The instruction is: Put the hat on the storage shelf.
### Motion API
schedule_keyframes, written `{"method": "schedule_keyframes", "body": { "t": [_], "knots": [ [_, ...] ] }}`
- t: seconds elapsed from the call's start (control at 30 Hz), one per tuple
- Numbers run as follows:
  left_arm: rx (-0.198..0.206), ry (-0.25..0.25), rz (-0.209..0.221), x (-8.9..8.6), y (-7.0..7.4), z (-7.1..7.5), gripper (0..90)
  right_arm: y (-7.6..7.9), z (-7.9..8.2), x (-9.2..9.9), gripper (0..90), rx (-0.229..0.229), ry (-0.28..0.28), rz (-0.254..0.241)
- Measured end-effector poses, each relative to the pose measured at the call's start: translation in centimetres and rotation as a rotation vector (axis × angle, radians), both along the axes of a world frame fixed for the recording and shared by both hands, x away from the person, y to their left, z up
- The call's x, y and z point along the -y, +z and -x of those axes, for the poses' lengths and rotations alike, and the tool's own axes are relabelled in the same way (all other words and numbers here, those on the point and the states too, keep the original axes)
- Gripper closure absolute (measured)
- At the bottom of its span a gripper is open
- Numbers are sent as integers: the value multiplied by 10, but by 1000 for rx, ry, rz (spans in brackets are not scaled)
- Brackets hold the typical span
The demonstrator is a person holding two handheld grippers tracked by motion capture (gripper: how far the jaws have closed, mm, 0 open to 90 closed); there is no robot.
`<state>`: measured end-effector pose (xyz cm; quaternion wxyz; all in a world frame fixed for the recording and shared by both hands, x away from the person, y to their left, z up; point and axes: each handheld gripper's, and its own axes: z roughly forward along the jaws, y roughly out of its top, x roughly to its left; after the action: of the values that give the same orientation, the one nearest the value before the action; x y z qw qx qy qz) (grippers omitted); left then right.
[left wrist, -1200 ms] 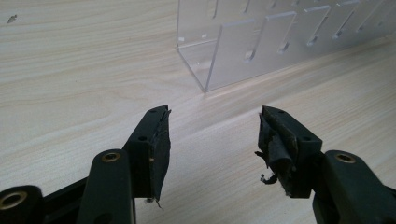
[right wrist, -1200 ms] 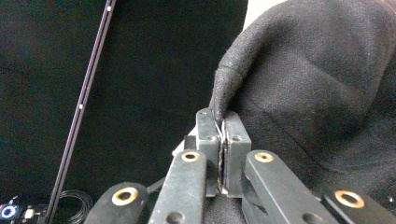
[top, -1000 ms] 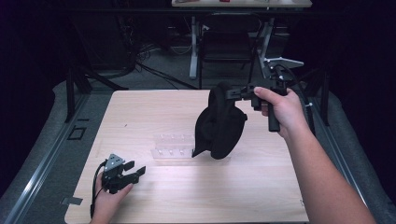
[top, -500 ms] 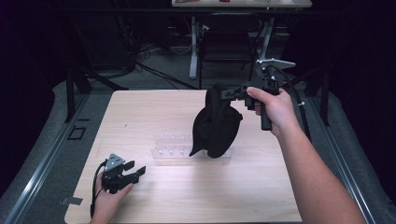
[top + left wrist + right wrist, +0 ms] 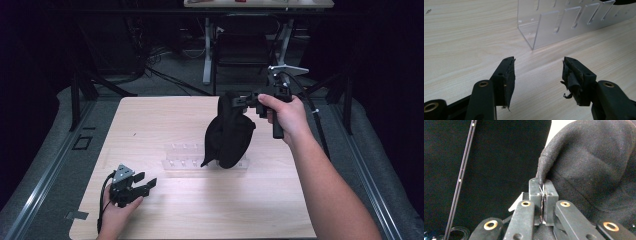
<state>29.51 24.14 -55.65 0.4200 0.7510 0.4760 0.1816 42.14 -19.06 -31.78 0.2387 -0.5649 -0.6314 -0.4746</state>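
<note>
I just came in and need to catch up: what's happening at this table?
A person works with a handheld gripper in each hand. The right gripper is shut on an edge of a black cloth cap and holds it hanging above a clear plastic rack in the middle of the wooden table. The left gripper rests low on the table near the front left, jaws open with nothing between them, pointed toward the rack.

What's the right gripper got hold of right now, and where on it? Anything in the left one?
The right gripper is shut on the black cloth, pinching a thin fold at its top edge so it hangs over the clear rack. The left gripper is open and holds nothing.
</note>
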Motion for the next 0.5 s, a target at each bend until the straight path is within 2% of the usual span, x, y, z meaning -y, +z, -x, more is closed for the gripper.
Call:
{"method": "schedule_keyframes", "body": {
  "t": [0.37,0.5],
  "knots": [
    [36,-39,13,14,7,1,455,-5,-1,-12,881,7,3,-42],
    [65,-67,33,26,18,0,465,-8,0,-15,880,5,-2,-56]
  ]
}}
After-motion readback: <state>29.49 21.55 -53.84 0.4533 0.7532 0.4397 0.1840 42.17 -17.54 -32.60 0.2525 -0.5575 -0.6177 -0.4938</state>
